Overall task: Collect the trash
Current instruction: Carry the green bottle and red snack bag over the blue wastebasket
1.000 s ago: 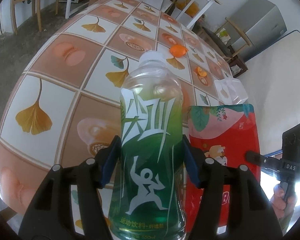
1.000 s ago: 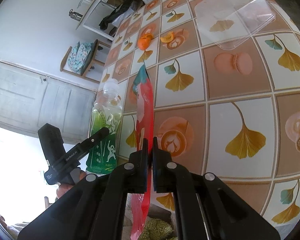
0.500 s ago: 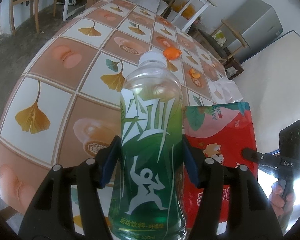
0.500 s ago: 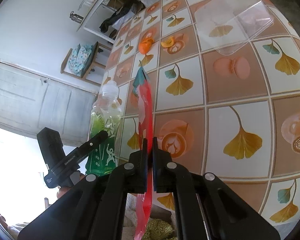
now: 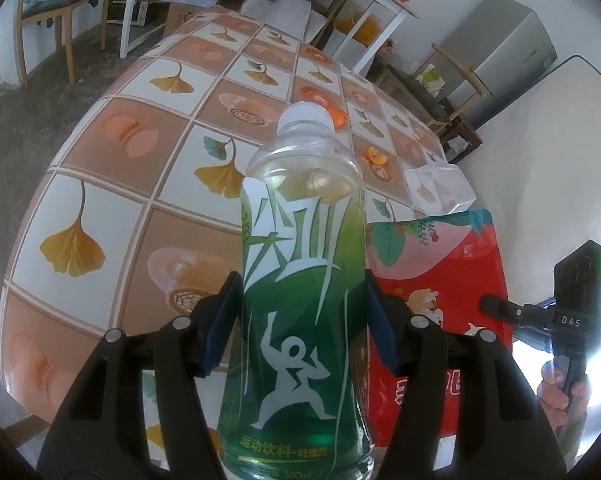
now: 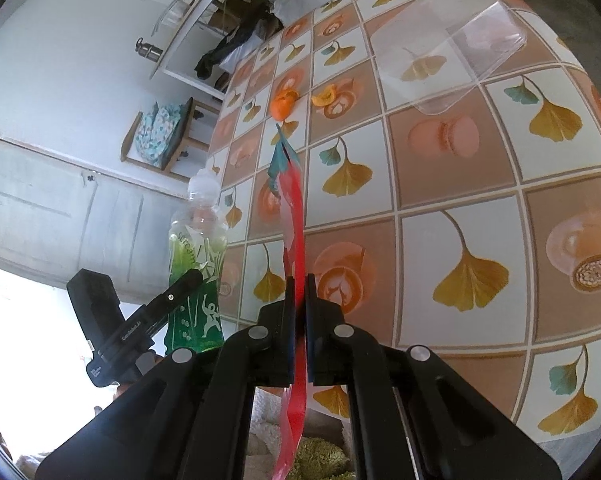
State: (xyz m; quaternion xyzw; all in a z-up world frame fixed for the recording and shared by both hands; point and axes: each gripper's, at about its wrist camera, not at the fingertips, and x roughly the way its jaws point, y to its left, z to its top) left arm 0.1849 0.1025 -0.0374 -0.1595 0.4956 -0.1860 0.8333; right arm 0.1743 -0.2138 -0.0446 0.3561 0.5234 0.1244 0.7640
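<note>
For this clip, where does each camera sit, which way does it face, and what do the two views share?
Left wrist: on the left tongs, looking down across the table; green bottle gripped, hand at right.
Right wrist: on the right tongs, same downward slant; red pouch pinched edge-on.
Shared: bottle, pouch, orange peels, clear box.

The bottle [image 5: 300, 280] sits left of the pouch [image 5: 432, 280], both near; peels [image 5: 374, 158] and a plastic container [image 5: 436, 190] lie farther on the table [image 5: 112, 184].

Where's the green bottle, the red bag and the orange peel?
Bottle [image 5: 300, 300]: left wrist view, on its green label.
Red bag [image 5: 440, 272]: left wrist view, on its red front.
Orange peel [image 6: 283, 103]: right wrist view, on the bigger piece.
</note>
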